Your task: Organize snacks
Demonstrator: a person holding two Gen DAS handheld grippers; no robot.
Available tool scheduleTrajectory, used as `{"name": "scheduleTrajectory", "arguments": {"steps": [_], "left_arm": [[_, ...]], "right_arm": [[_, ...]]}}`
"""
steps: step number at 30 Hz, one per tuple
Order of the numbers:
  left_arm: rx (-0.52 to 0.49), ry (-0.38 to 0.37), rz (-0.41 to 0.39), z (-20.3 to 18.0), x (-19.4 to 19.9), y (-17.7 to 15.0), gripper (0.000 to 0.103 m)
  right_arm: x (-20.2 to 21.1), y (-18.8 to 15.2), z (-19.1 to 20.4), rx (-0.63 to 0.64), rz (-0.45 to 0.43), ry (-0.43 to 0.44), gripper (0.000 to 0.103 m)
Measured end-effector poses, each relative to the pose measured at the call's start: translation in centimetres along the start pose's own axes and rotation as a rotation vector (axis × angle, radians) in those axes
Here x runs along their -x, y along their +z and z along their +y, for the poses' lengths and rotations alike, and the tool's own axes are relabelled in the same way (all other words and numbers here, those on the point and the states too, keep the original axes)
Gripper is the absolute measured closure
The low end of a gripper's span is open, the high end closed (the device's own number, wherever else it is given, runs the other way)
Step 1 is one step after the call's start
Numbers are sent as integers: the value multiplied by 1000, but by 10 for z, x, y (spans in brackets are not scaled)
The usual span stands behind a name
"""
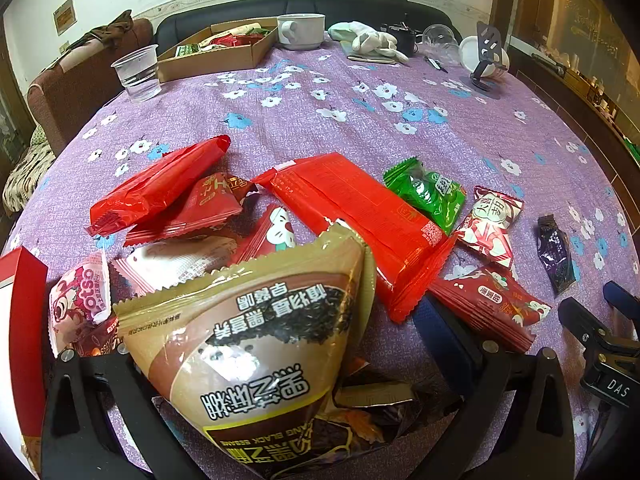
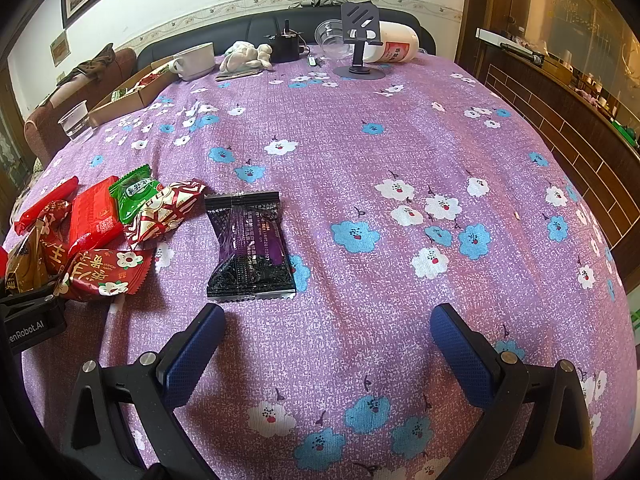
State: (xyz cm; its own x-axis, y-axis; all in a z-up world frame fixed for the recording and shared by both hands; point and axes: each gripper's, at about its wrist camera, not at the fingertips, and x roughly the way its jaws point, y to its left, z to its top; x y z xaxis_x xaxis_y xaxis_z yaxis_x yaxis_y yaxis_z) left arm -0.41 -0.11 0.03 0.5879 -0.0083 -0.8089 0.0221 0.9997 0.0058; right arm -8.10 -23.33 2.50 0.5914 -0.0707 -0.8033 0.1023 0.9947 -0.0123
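left gripper clamps glossy tan sesame pouch | right gripper spread above crinkly purple packet

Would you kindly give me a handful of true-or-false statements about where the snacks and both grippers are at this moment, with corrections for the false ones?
1. The left gripper holds a brown sesame packet between its fingers. True.
2. The right gripper is clamped on the purple packet. False: its fingers are spread and empty, with the packet lying on the tablecloth just ahead of them.
3. The purple packet lies apart from the pile of red packets. True.
4. The cardboard box at the far side is empty. False: it already holds some snacks.
5. The green packet sits inside the plastic cup. False: it lies on the tablecloth beside the big red packet.
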Motion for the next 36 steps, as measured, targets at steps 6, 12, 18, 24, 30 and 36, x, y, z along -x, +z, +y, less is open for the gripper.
{"name": "scheduleTrajectory", "arguments": {"steps": [6, 12, 18, 24, 30, 36], "left_arm": [[0, 0, 0, 0, 0, -1, 0], [-2, 1, 0, 1, 1, -3, 0], [3, 6, 1, -1, -1, 0, 0], [7, 0, -1, -5, -5, 5, 0], [7, 1, -1, -6, -6, 6, 0], [11, 3, 16, -5, -6, 6, 0]], "right_arm": [[0, 0, 0, 0, 0, 0, 0], [0, 0, 0, 0, 0, 0, 0], [0, 0, 0, 0, 0, 0, 0], [0, 0, 0, 0, 0, 0, 0], [0, 0, 0, 0, 0, 0, 0], [0, 1, -1, 12, 15, 7, 0]]}}
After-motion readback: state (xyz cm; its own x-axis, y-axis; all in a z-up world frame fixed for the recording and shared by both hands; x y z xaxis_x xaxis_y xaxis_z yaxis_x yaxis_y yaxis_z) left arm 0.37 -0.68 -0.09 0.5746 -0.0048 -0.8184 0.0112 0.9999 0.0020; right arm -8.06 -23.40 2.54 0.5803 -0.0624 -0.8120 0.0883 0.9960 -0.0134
